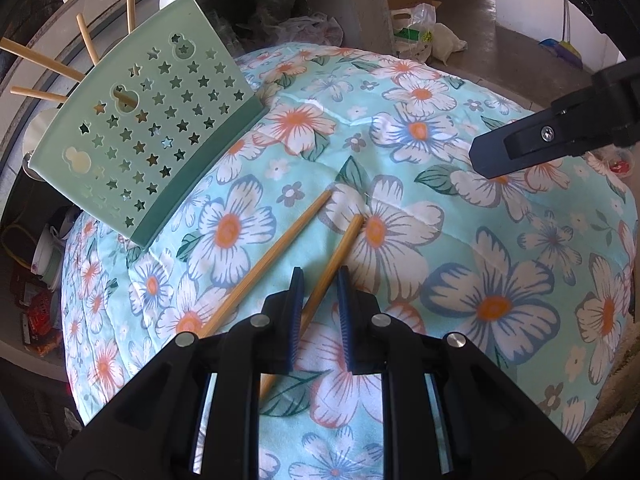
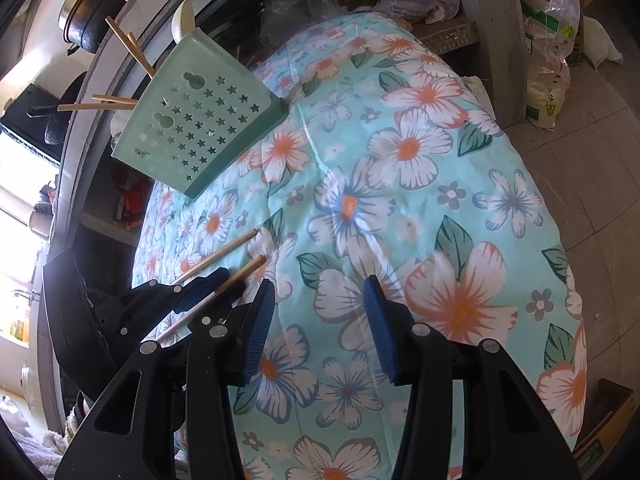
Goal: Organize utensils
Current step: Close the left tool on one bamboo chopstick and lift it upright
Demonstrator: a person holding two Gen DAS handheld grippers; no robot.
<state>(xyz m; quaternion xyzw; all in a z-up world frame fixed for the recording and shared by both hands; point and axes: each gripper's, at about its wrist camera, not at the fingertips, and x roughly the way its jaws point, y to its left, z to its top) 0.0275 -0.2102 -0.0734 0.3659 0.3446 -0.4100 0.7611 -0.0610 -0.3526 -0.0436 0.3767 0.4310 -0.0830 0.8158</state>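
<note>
Two wooden chopsticks lie on the floral cloth (image 1: pixel 440 240). One chopstick (image 1: pixel 340 252) runs slantwise between the blue pads of my left gripper (image 1: pixel 320 278), whose jaws stand narrowly open around it with gaps showing at the tips. The other chopstick (image 1: pixel 280 248) lies just left of them. A pale green holder (image 1: pixel 152 120) with star-shaped holes stands at the cloth's far left; several chopsticks and white spoons stick out of its top. My right gripper (image 2: pixel 320 300) hovers open over bare cloth, to the right of the left gripper (image 2: pixel 212 288); one of its fingers (image 1: pixel 512 148) shows in the left wrist view.
The cloth drapes a rounded table whose edge drops off on the right (image 2: pixel 560 240). Plastic bags (image 2: pixel 552 60) and a concrete pillar (image 1: pixel 360 0) stand behind. A dark pot (image 2: pixel 88 16) and shelves with bowls (image 1: pixel 48 248) are at the left.
</note>
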